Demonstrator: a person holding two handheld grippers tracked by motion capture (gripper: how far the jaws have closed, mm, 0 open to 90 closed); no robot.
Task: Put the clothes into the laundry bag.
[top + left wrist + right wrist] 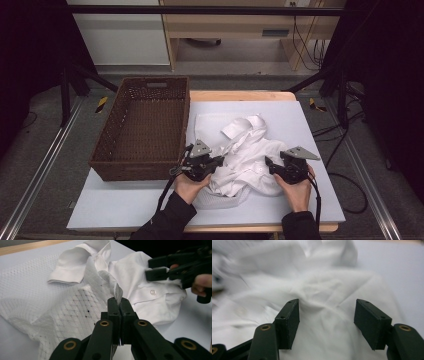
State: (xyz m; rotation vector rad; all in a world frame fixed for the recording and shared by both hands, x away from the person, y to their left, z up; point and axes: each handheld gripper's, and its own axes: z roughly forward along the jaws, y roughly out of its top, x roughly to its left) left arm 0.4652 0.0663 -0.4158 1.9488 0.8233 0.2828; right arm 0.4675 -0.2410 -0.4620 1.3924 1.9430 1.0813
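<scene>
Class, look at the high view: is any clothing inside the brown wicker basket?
No: the wicker basket holds nothing, and the white shirt lies beside it on the table.

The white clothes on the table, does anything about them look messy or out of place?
Yes. The white shirt lies crumpled in a heap on top of the white mesh garment, not flat or folded, beside the wicker basket, which has nothing in it. The left tool is shut on a pinch of mesh; the right tool is open over the shirt.
</scene>
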